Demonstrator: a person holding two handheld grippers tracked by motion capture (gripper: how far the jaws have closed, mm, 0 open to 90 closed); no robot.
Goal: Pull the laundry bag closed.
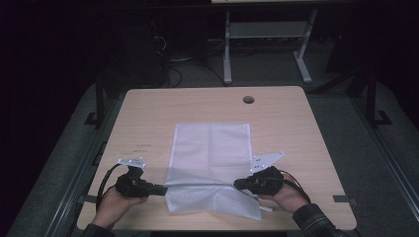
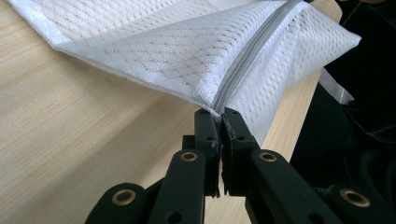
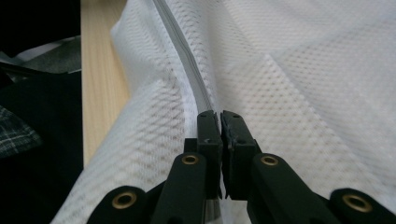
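I read this as the middle of a fold, or a lift to straighten: the white mesh laundry bag (image 1: 211, 165) lies in the centre of the high view on the wooden table (image 1: 148, 113), its far half flat toward the upper middle of the frame, its near part raised along a taut ridge that runs left to right in the lower middle. My left gripper (image 1: 159, 189) pinches the left end of that ridge, jaws closed right down on the corner where the grey zipper (image 2: 247, 60) ends, as the left gripper view shows at its centre. My right gripper (image 1: 239, 184) is likewise closed tight on the zipper seam (image 3: 184, 56) at the right end. So the grasp on both ends looks done; what remains, I judge, is carrying the lifted edge over and laying it down, then letting go. The bag is thin, limp netting with a faint crease down its middle, and a flap droops below the ridge toward the table's near edge at the bottom of the frame.
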